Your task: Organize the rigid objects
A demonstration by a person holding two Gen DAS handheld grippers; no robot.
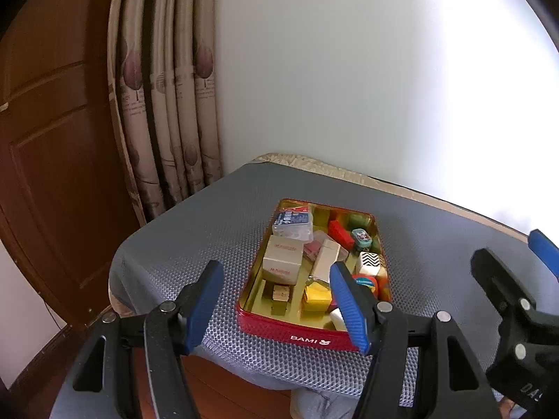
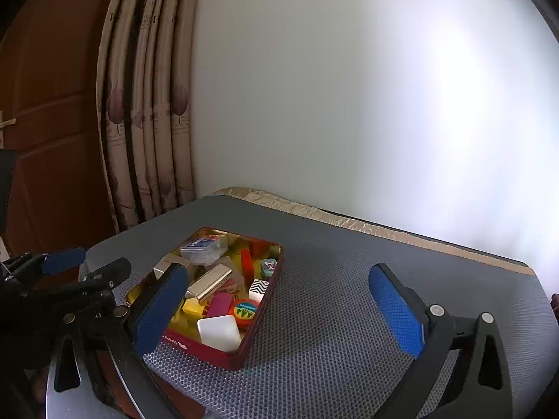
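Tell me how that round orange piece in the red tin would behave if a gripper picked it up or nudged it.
The round orange piece looks rigid, small and probably light. Its curved edge could slip from flat pads or roll. Neighbours crowd it in the red tin.

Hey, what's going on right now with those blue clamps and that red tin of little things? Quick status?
Left gripper open, empty. Right gripper open, empty. Red tin full of small blocks, on grey mat. Nothing in the way.
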